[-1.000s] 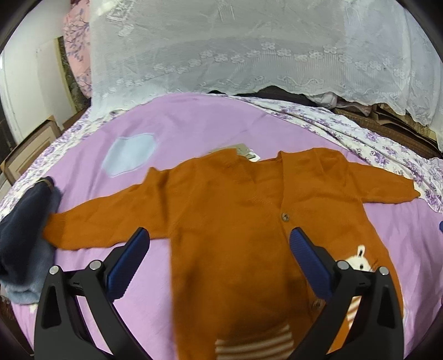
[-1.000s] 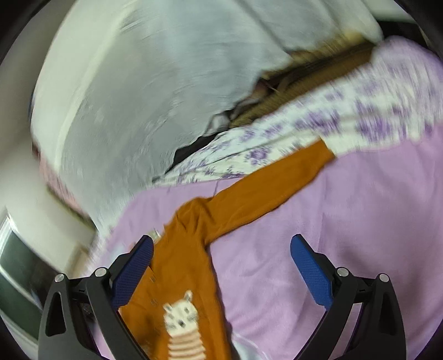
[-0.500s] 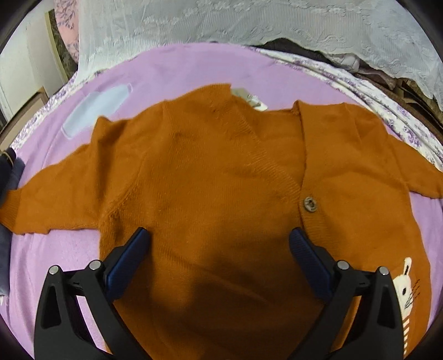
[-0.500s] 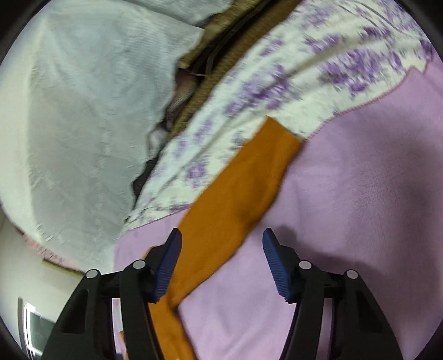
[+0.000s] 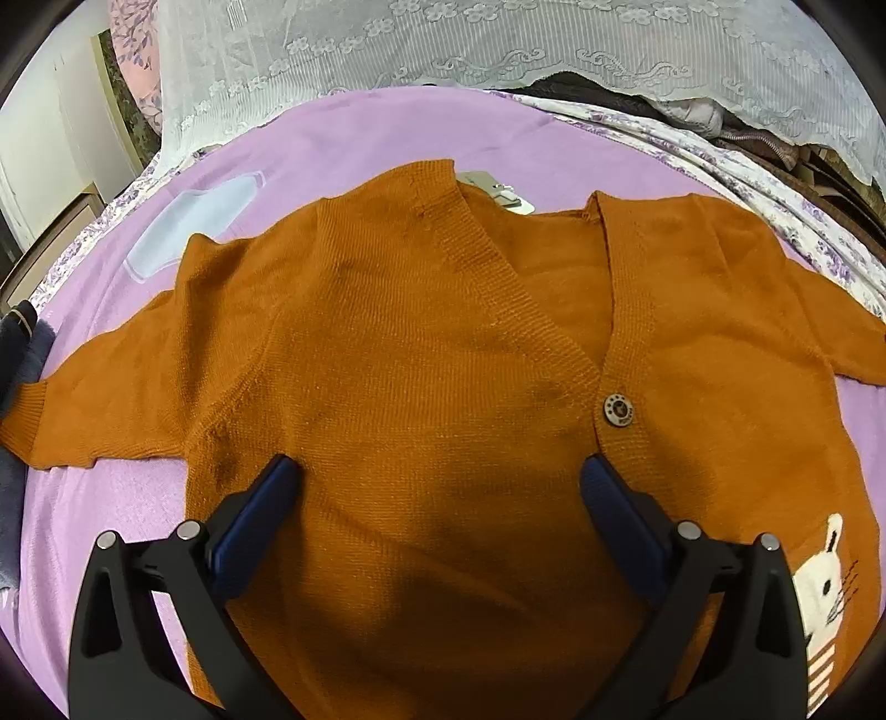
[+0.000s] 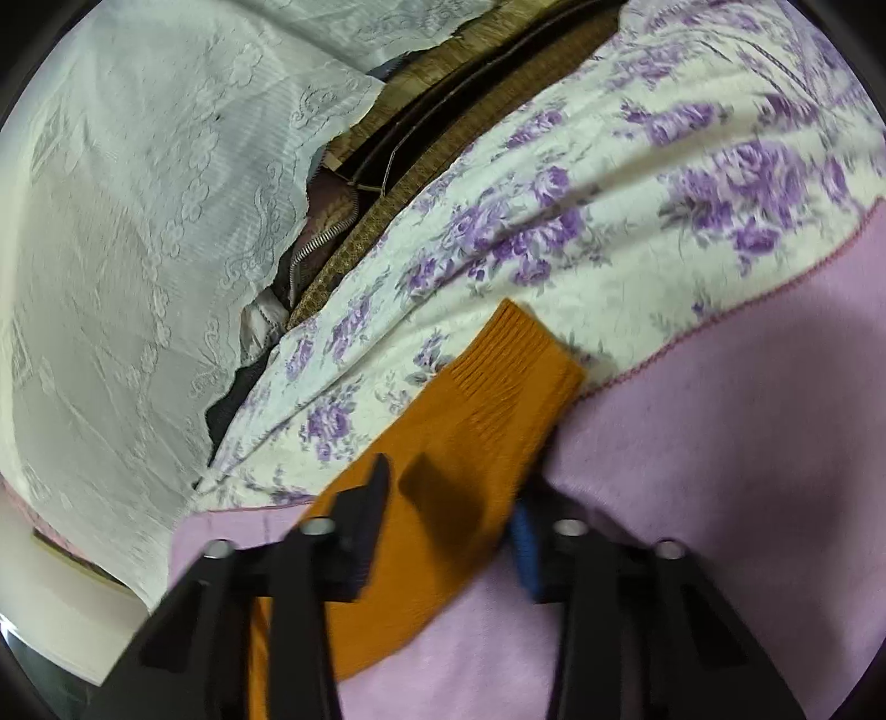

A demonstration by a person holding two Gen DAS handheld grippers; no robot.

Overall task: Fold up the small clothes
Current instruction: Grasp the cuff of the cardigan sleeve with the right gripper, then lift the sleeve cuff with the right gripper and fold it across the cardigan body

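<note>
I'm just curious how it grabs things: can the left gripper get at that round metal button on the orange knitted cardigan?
Probably yes. The left gripper hangs open over the orange knitted cardigan, and the round metal button lies uncovered just beyond its right-hand finger.

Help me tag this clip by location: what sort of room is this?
Probably a home bedroom: an orange cardigan lies on a purple blanket over a floral sheet, with a white lace cloth draped behind.
</note>
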